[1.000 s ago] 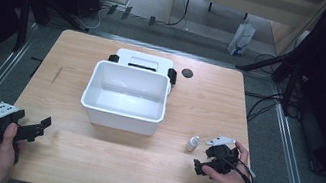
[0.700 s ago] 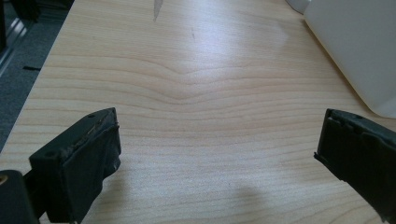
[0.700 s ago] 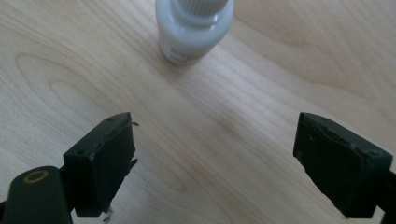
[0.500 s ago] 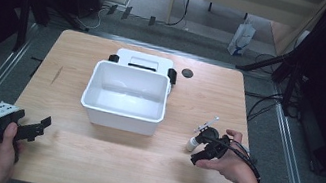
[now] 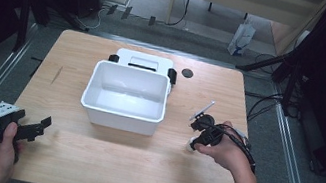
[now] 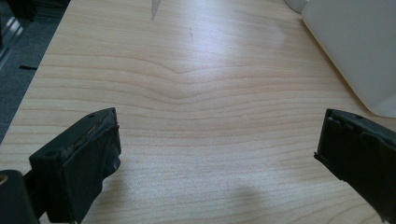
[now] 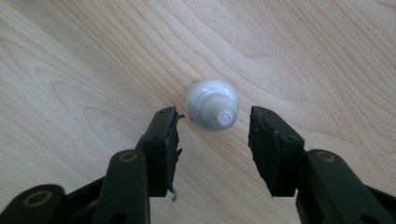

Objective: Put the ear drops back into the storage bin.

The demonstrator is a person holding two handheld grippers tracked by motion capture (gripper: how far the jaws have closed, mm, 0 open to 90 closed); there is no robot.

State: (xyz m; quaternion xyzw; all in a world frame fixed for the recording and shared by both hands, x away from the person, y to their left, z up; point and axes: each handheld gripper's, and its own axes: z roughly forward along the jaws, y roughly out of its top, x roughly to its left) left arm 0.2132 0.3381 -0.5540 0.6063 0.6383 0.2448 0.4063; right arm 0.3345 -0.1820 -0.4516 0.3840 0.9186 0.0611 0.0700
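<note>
Right tool [image 7: 215,135] parted astride small white bottle [image 7: 212,104], untouched

Left gripper [image 5: 37,128] low and level, jaws wide apart, right gripper [image 7: 215,135] pointing straight down, jaws parted

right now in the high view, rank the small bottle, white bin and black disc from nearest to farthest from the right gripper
1. Small bottle: right at the right gripper, standing between its open jaws in the right gripper view.
2. White bin: to the gripper's left, mid-table.
3. Black disc: far edge of the table, beyond the bin's right corner.
</note>
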